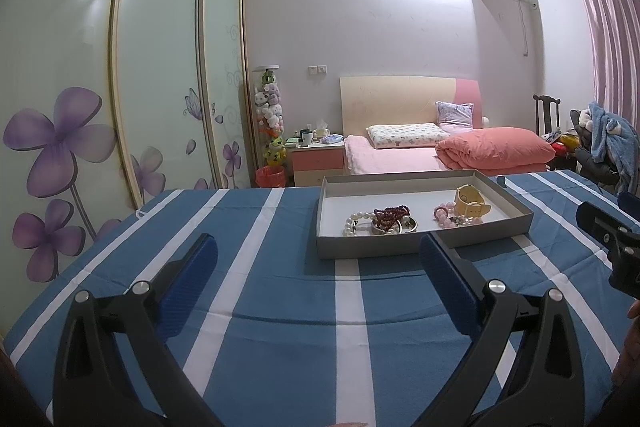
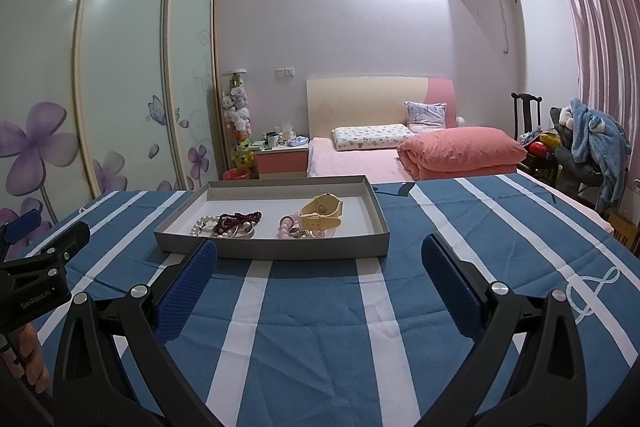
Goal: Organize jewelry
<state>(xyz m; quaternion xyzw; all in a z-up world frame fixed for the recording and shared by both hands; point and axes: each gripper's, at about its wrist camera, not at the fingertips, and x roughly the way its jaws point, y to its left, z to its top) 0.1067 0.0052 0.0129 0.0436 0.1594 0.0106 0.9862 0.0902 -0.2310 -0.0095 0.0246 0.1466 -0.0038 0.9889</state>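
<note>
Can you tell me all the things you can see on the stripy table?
shallow grey cardboard tray: one, grey, on the cloth, ahead of both grippers
white pearl bracelet: one, white, tray's left part
dark red bead string: one, dark red, lying over the silver ring
silver metal ring: one, silver, beside the pearls
pink bead bracelet: one, pink, tray's right part
cream yellow wristwatch: one, cream yellow, behind the pink beads
blue and white striped tablecloth: one, covering the table
left hand-held gripper: one, black with blue pads, open, empty
right hand-held gripper: one, same colours, open, empty
</note>
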